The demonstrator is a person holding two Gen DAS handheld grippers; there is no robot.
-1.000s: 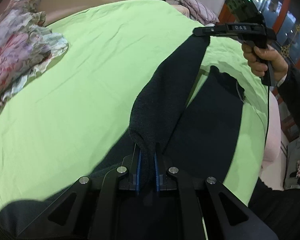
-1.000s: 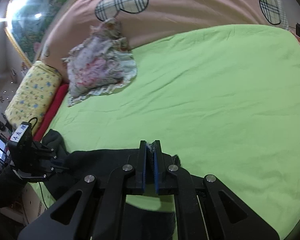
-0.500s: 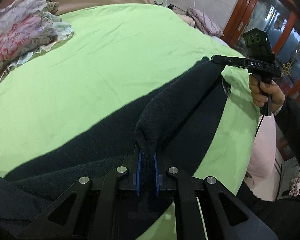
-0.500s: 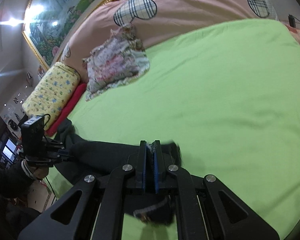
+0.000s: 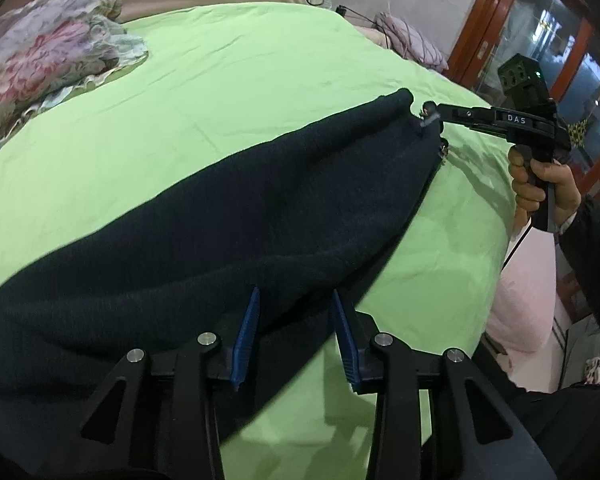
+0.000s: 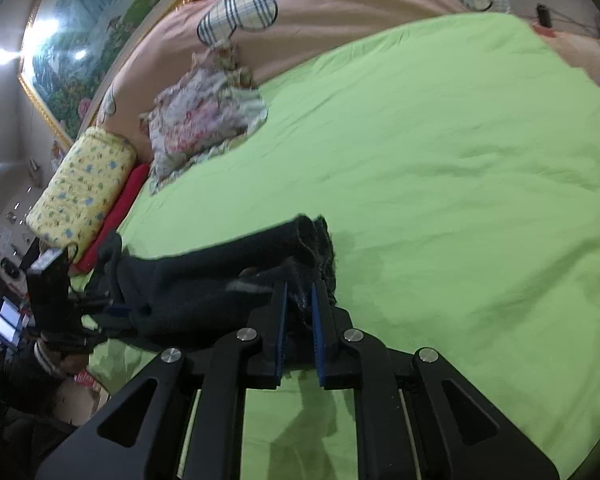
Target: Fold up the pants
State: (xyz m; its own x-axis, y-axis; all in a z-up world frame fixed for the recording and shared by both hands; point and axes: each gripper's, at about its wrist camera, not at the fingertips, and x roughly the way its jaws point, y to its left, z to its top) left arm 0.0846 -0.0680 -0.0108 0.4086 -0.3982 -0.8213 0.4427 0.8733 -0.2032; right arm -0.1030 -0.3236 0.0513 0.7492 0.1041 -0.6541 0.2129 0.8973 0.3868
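Observation:
Dark navy pants (image 5: 228, 216) lie folded lengthwise on the green bed sheet (image 5: 236, 72). My left gripper (image 5: 296, 304) is open, its blue pads spread either side of the pants' near edge, with cloth lying between them. My right gripper (image 6: 300, 296) has its jaws slightly parted around the far end of the pants (image 6: 220, 268); that end sits on the sheet. The right gripper also shows in the left wrist view (image 5: 432, 118) at the pants' far tip, and the left gripper shows in the right wrist view (image 6: 100, 300).
A floral cloth (image 5: 40, 52) lies crumpled at the sheet's back left. A yellow pillow (image 6: 84, 192) and a red one (image 6: 116, 216) sit at the bed's edge. A pink blanket (image 6: 340, 8) covers the head end. A wooden glass door (image 5: 540, 40) stands past the right side.
Both grippers lowered the lifted pant leg onto the other leg. My left gripper opened from shut. My right gripper's jaws loosened.

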